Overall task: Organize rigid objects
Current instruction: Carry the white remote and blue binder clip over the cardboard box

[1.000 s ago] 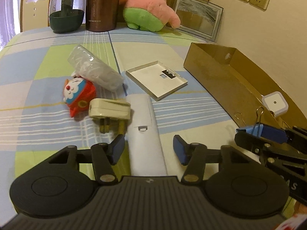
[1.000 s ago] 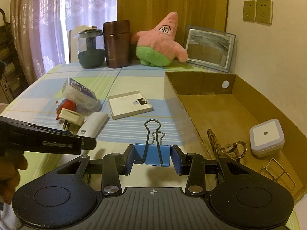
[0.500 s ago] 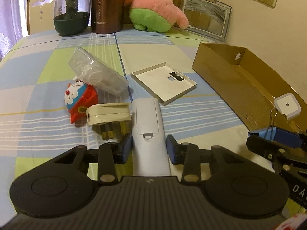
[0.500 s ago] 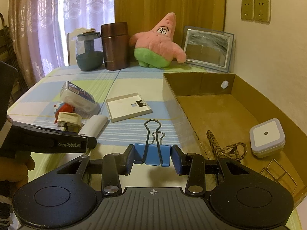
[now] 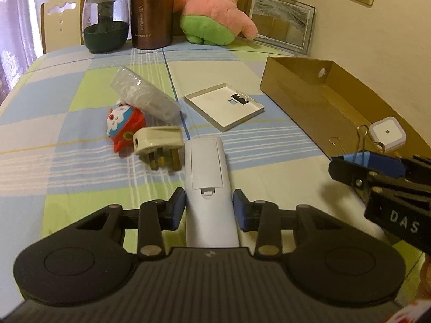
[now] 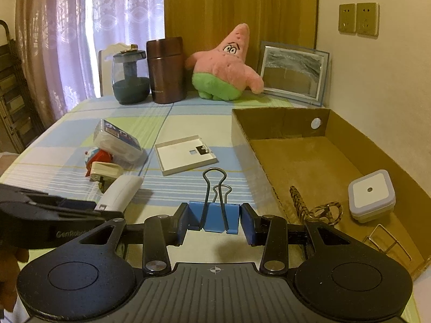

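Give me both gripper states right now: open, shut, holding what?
Left gripper: shut on the long white plastic remote.
Right gripper: shut on the blue metal binder clip with wire handles.

Left gripper (image 5: 209, 210): matte black body with two round discs behind the fingers, a ribbed grey plate between them bearing a small crosshair mark, silver rivets on the finger arms, blue pads (image 5: 178, 208) at the fingertips. Right gripper (image 6: 214, 224): same build; white lettering "DAS" along its side, "GenRobot" on the left one's.
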Motion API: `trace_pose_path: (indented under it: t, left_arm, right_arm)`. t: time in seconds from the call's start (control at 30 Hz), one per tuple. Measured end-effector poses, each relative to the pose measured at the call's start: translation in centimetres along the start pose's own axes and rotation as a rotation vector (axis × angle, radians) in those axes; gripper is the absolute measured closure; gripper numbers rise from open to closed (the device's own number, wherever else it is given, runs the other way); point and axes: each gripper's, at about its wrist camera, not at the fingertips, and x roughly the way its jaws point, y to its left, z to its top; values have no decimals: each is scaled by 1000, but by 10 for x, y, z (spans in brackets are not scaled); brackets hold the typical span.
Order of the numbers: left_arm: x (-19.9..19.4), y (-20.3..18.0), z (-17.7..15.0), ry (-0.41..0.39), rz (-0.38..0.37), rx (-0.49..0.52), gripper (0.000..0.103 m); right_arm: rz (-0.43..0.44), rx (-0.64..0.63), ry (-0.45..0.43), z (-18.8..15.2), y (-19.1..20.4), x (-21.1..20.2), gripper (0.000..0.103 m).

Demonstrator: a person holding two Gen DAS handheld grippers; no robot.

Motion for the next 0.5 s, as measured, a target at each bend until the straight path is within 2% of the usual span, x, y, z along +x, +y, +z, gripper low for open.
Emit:
trace_pose_path:
  t: [0.5]
  left_arm:
    - [-39, -27, -24, 7, -7, -44, 70]
  right_arm:
    - [-14, 23, -19, 3, -14, -40, 65]
